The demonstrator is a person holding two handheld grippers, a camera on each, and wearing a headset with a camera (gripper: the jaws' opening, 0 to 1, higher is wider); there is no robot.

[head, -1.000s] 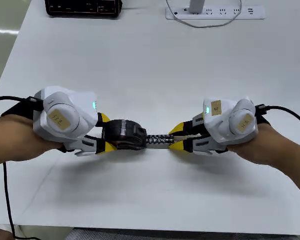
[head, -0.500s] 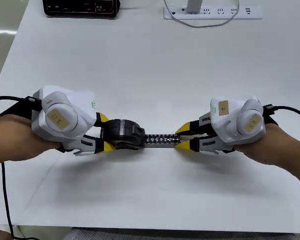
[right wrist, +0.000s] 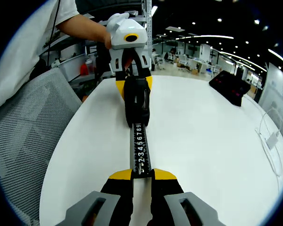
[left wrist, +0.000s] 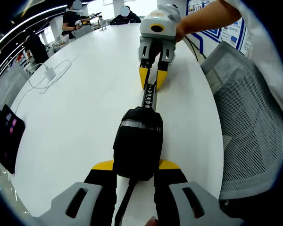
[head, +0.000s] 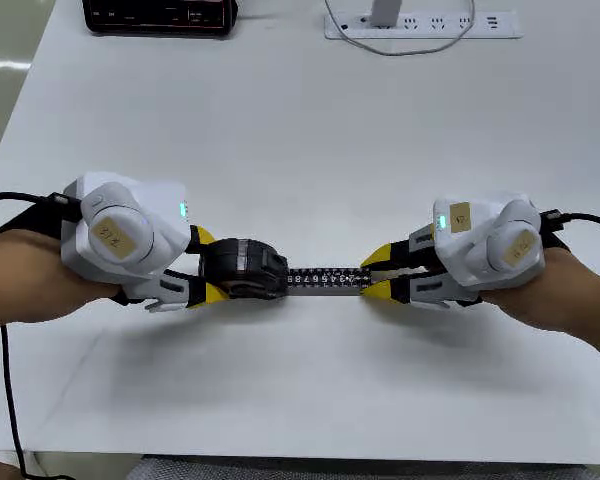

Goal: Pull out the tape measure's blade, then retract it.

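My left gripper (head: 212, 267) has its fingers (head: 216, 293) closed around the black tape measure (head: 245, 268), which sits on the white bench (head: 300, 140). Right of the tape measure, my right gripper (head: 377, 272) pinches the blade (head: 325, 279) end (numbers show) with narrow fingers.

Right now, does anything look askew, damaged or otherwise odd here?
Nothing stands out. The black tape measure case sits squarely in the left tongs, and its numbered black blade runs straight, unkinked, to the right tongs.
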